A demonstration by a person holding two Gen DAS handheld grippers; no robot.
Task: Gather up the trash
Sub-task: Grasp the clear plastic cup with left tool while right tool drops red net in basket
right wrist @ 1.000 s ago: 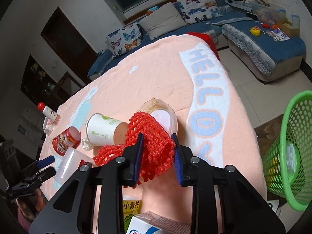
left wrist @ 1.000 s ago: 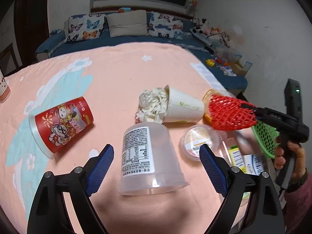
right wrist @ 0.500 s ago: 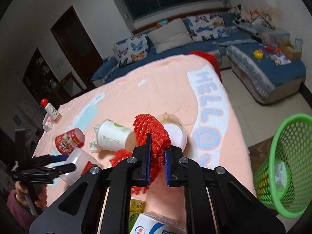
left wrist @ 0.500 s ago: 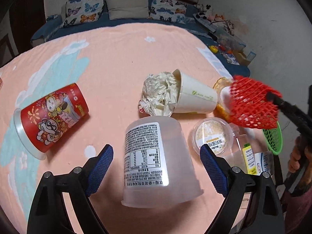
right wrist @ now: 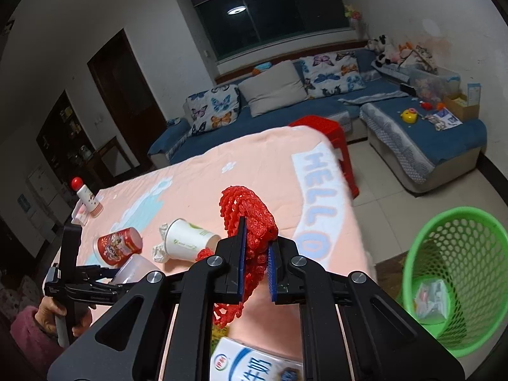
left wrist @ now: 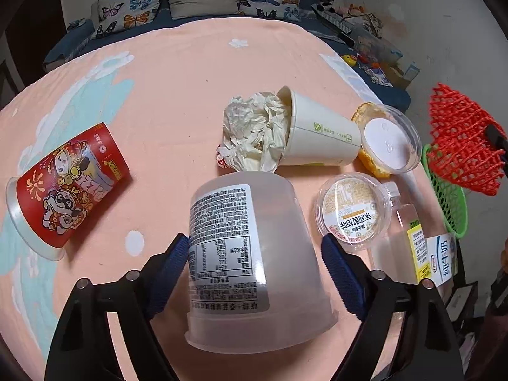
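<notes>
My right gripper (right wrist: 255, 258) is shut on a red foam fruit net (right wrist: 249, 219) and holds it above the table's right edge; the net also shows in the left wrist view (left wrist: 462, 143). A green mesh trash basket (right wrist: 457, 282) stands on the floor to the right. My left gripper (left wrist: 254, 266) is open, its blue pads on either side of a clear plastic tub (left wrist: 250, 260) lying on the table. Whether the pads touch it is unclear.
On the pink tablecloth (left wrist: 177, 73) lie a red printed cup (left wrist: 66, 187), a white paper cup (left wrist: 317, 133) with crumpled paper (left wrist: 254, 133), clear lidded containers (left wrist: 352, 211), a plastic bottle (left wrist: 403, 231) and a milk carton (left wrist: 444, 260). A blue sofa (right wrist: 285, 111) stands behind.
My right gripper has lifted the red net up and to the right, off the table. My left gripper has moved forward so the clear tub sits between its pads.
</notes>
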